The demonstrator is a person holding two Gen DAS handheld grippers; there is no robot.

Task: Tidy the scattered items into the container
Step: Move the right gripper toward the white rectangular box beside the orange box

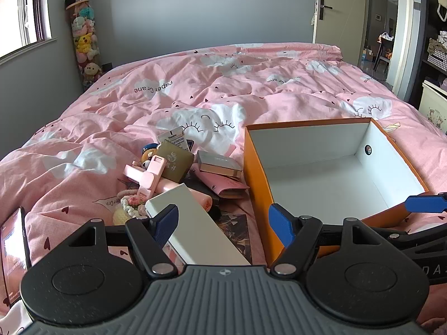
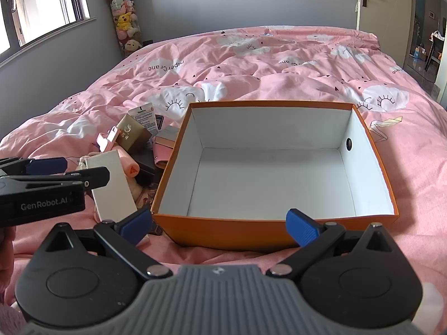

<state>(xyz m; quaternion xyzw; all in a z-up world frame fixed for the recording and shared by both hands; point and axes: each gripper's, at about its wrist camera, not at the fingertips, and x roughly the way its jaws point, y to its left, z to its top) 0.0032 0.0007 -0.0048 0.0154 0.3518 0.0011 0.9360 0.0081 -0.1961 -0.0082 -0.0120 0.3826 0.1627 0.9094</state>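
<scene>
Both grippers gaping, holding nothing, phone (image 1: 14,254) only in left view, orange box (image 2: 223,230) whole in right.

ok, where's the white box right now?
Left wrist view: white box lies on the pink duvet between the open left gripper jaws, just left of the orange container.
</scene>
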